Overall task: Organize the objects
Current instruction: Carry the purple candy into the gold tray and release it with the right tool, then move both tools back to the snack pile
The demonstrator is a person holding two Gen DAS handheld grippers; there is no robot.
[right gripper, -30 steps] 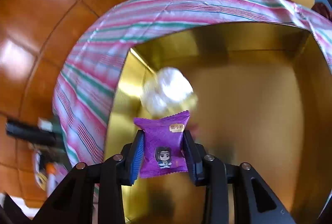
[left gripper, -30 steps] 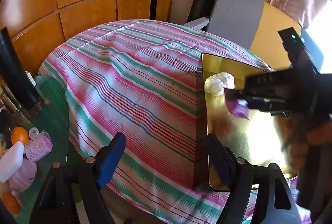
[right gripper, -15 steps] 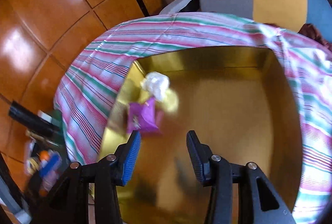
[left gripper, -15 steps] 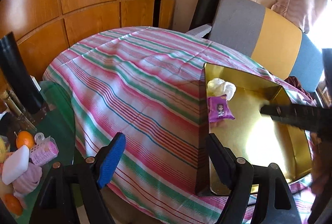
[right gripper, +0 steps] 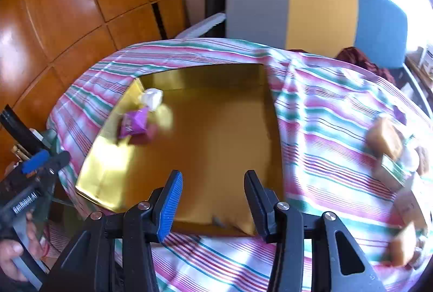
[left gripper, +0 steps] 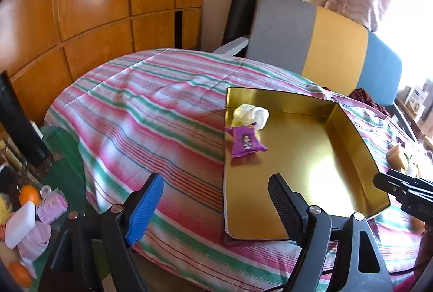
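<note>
Packet point(left gripper: 245, 141), purple, lies in the gold tray point(left gripper: 351, 129) near its left wall, touching a white wad point(left gripper: 251, 113). We hold the right gripper point(right gripper: 213, 200) above the tray's near edge, its jaws apart with nothing between them after just opening. Our left gripper point(left gripper: 216, 205) hovers over the striped cloth point(left gripper: 151, 113), jaws wide and bare.

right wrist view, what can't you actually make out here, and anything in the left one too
- Tan items on the striped cloth, right wrist view: motion blur and the fisheye edge leave their kind unclear.
- Purple packet in the gold tray: print blurred here; in the left wrist view too small to read.
- White wad: material unclear.
- Right gripper: left wrist view's edge cuts it off.
</note>
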